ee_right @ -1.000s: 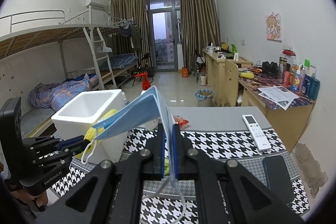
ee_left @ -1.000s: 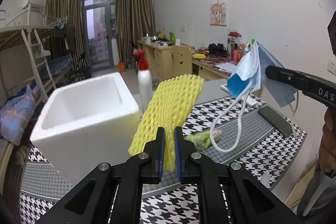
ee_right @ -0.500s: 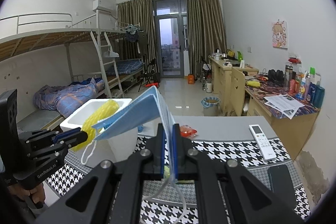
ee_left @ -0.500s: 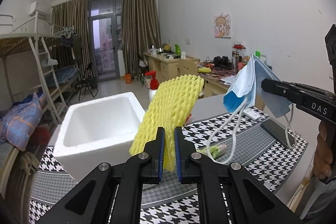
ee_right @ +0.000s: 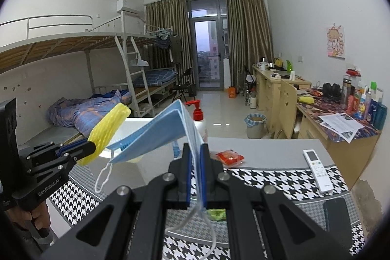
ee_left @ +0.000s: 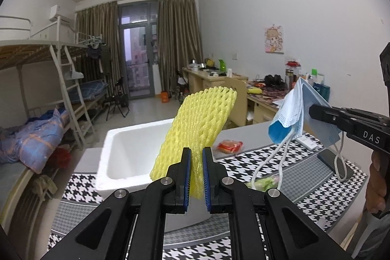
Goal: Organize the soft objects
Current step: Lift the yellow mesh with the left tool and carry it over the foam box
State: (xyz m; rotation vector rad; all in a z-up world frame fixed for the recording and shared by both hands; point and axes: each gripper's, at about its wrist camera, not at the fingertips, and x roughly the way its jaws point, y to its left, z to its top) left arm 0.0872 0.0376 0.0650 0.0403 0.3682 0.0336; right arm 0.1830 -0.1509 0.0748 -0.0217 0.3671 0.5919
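The yellow foam net (ee_left: 198, 123) stands upright between the pads of the left gripper (ee_left: 197, 178), whose jaws are clamped tight on its lower end; it is held in the air in front of the white foam box (ee_left: 126, 152), its top leaning right over the box's open mouth. Just to the right, the blue mask (ee_right: 156, 135) is pinched by a fold in the right gripper (ee_right: 195, 177), jaws closed on it, the body spreading left and its white ear loops (ee_left: 268, 167) dangling free above the table. Net and mask are near each other but apart. Below them the houndstooth mat (ee_right: 273, 182) carries a red packet (ee_right: 229, 157), a green wrapper (ee_right: 215, 213), a white remote (ee_right: 316, 169) and a dark phone (ee_right: 337, 221). A red-pump bottle (ee_right: 197, 113) stands behind the box.
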